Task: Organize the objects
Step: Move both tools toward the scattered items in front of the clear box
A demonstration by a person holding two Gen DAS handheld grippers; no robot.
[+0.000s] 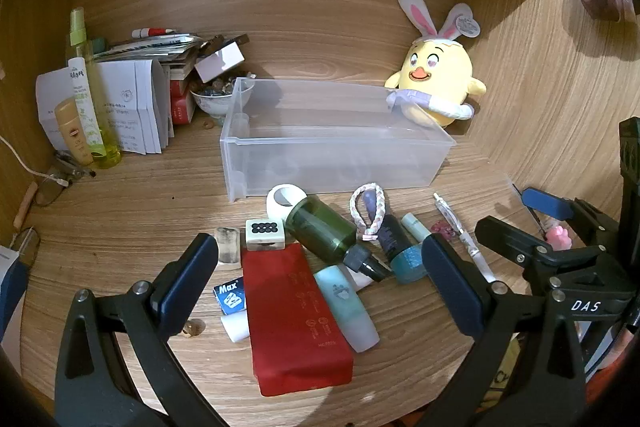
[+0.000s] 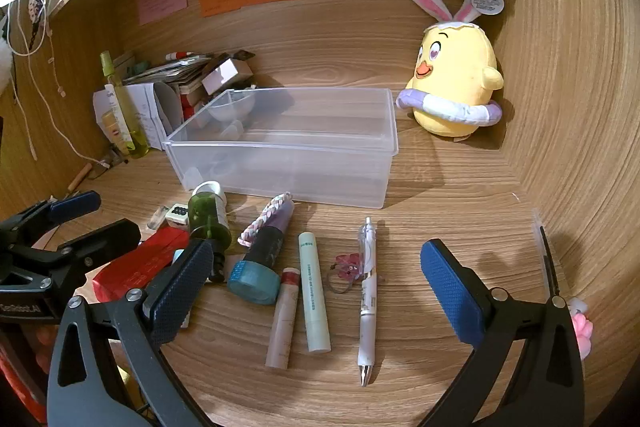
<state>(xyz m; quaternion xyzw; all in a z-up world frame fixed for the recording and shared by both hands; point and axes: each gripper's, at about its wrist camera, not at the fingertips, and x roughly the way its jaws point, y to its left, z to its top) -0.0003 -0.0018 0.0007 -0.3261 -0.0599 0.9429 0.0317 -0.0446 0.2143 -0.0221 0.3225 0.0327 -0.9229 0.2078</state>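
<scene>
An empty clear plastic bin [image 1: 332, 163] [image 2: 280, 167] stands mid-desk. In front of it lie small items: a red pouch [image 1: 294, 319] [image 2: 140, 263], a green bottle [image 1: 324, 229] [image 2: 208, 215], a light blue tube [image 1: 346, 307], a teal-capped bottle [image 1: 400, 247] [image 2: 256, 267], a mint tube [image 2: 314, 291], a pink tube [image 2: 286, 319], a white pen [image 2: 368, 295] [image 1: 464, 239], a braided loop [image 1: 368, 213] [image 2: 266, 217] and a die [image 1: 264, 233]. My left gripper [image 1: 320, 283] hovers open above the pouch and tubes. Over the tubes and pen my right gripper [image 2: 316, 287] is open, holding nothing.
A yellow plush chick [image 1: 436, 83] [image 2: 456, 79] sits at the back right corner. Papers, boxes, a bowl [image 1: 222, 99] and spray bottles [image 1: 88, 99] crowd the back left. Wooden walls enclose the desk, with a shelf above. A pink object [image 2: 582, 331] lies at the right edge.
</scene>
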